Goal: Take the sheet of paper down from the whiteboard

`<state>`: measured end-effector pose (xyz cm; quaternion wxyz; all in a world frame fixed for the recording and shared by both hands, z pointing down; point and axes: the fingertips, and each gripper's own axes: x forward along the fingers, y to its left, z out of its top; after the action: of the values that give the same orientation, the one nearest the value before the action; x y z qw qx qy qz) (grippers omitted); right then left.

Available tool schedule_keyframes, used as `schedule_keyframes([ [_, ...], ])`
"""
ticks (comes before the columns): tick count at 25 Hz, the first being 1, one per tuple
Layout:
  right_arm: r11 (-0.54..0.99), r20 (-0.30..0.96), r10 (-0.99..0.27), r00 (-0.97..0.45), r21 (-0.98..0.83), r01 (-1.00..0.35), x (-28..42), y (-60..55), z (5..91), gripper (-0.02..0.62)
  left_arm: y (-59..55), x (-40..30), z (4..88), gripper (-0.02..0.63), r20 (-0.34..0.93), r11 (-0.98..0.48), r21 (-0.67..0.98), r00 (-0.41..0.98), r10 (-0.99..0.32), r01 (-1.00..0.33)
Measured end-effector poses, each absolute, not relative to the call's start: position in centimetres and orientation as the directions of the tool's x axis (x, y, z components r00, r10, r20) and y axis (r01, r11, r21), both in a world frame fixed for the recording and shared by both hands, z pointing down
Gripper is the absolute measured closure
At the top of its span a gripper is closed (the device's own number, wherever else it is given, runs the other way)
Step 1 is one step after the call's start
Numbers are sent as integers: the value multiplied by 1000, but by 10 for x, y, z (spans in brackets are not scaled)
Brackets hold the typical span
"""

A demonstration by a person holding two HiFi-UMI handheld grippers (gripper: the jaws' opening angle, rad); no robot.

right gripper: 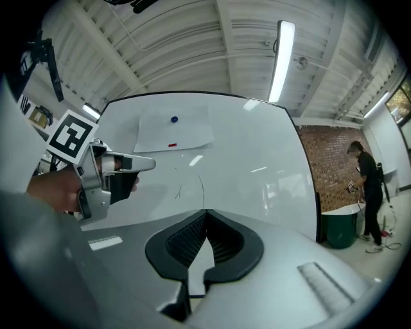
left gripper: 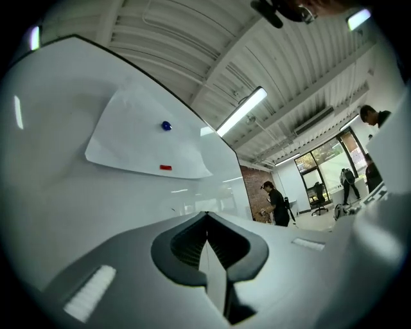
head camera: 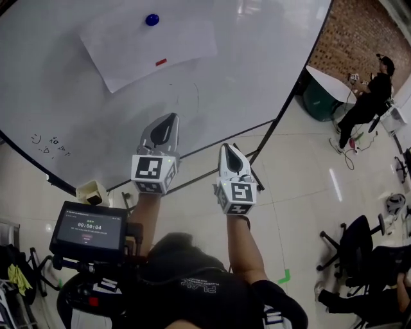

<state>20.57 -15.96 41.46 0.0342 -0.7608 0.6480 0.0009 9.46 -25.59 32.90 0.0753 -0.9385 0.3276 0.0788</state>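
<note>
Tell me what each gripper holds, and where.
Nothing. The left gripper and right gripper are shut and empty; the paper hangs on the whiteboard, untouched.

Left tongs [head camera: 171, 117], right tongs [head camera: 226, 147]: grey, black pads [head camera: 164, 133]; marker cubes [head camera: 154, 172]; black shirt [head camera: 192, 283].

Whiteboard [head camera: 257, 64] cut off at top edge, its scribbles [head camera: 48, 144] illegible

The sheet of paper [head camera: 151, 48] is on the whiteboard [head camera: 257, 71], with a round magnet [head camera: 152, 20] on its top part. The left tool [head camera: 171, 118] and the right tool [head camera: 227, 148] are side by side in front of the whiteboard, not touching the paper.
</note>
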Motion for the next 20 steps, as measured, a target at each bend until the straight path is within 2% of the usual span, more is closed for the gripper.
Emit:
schedule_keyframes([
  [5,-89,-139,-987,80,57,-994,226,-218,367,581,-286,95,275,604,-291,-729,-131,729,-619,-672],
  [10,29,-188,-981,-41,67,-997,220,-285,322,580,-310,91,202,604,-395,-635,-242,672,-626,-734],
  [16,195,-265,-950,-168,-79,-978,221,-290,287,505,-300,97,161,600,-449,-520,-361,633,-630,-774],
  [18,284,-311,-924,-223,-164,-945,222,-292,273,489,-300,101,151,531,-463,-488,-395,628,-626,-778],
  [20,341,-352,-901,-256,-206,-917,222,-295,258,471,-302,96,136,502,-497,-428,-410,591,-635,-805],
])
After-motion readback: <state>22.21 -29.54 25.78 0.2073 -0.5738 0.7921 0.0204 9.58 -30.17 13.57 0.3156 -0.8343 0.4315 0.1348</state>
